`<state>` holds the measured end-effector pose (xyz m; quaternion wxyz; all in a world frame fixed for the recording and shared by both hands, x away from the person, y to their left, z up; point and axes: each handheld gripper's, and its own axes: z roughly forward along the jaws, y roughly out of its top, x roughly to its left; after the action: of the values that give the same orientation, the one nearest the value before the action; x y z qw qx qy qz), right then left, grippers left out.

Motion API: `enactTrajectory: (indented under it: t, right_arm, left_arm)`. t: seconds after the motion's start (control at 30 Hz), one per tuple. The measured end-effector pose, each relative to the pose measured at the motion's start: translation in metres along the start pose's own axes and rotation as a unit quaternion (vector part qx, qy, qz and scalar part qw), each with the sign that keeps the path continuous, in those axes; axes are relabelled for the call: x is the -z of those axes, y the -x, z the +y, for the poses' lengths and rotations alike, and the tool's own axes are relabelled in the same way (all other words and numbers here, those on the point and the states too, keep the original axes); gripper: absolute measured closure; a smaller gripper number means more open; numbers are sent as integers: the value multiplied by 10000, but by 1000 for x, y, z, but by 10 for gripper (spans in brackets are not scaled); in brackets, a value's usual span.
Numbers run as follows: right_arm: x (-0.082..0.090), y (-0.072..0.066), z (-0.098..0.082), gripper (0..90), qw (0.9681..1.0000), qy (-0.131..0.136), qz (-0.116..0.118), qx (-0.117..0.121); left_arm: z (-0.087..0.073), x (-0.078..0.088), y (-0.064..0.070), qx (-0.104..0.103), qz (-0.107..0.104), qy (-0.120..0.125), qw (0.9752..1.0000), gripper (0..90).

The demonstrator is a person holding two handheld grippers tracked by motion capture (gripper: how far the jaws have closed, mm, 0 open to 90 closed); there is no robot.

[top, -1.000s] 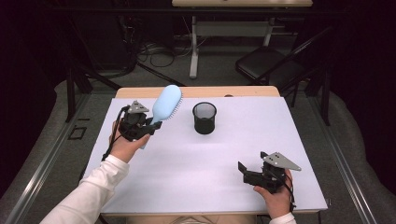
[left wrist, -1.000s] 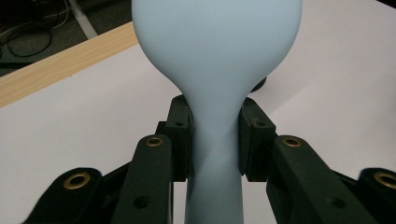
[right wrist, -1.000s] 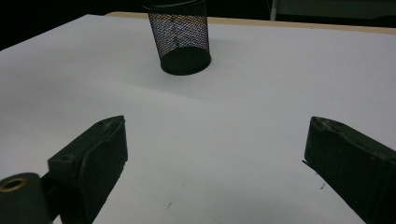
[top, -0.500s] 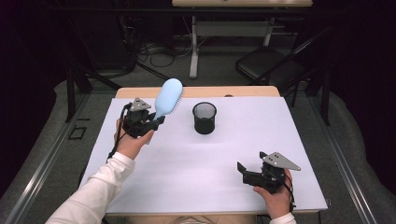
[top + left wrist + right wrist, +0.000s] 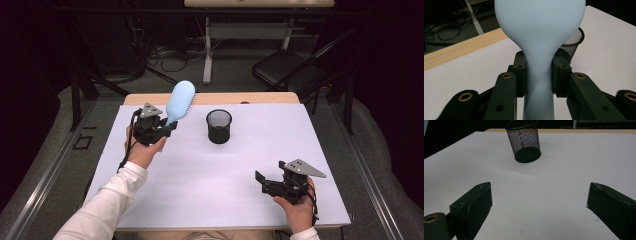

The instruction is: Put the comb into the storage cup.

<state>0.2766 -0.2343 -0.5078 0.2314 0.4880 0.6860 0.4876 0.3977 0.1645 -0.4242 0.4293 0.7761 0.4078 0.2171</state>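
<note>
Left gripper (image 5: 167,129) at far left of the white table (image 5: 225,185), lifted off the surface, jaws clamped on the narrow handle of a light blue hairbrush (image 5: 180,101). Brush head angles up and away toward the far edge, bristles facing right. Black mesh pen cup (image 5: 219,126) stands upright just right of the brush, apart from it. Right gripper (image 5: 261,181) near right corner, jaws spread wide, nothing between them.

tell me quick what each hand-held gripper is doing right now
left hand-held gripper: shut on the light blue hairbrush, held by its handle.
right hand-held gripper: open, holding nothing.
</note>
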Motion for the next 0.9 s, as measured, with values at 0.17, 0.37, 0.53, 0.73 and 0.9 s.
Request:
enactTrajectory:
  t: [0.17,0.37,0.53,0.73,0.9]
  right_arm:
    - [-2,-1,5,58,9999,-133,31,-26]
    - [-7,-3,9,58,9995,-304,109,-34]
    - [-11,-6,12,58,9991,-381,195,-71]
    - [-16,-6,19,58,9984,-506,246,-55]
    - [-19,-6,27,58,9977,-609,288,-30]
  left_arm:
    - [1,-1,1,-18,-6,68,10000,697]
    - [3,-3,2,-52,-61,161,9998,697]
    - [5,-5,4,-72,-81,207,9997,697]
    - [5,-7,5,-92,-142,254,9995,697]
    - [6,-7,6,-115,-149,261,9995,697]
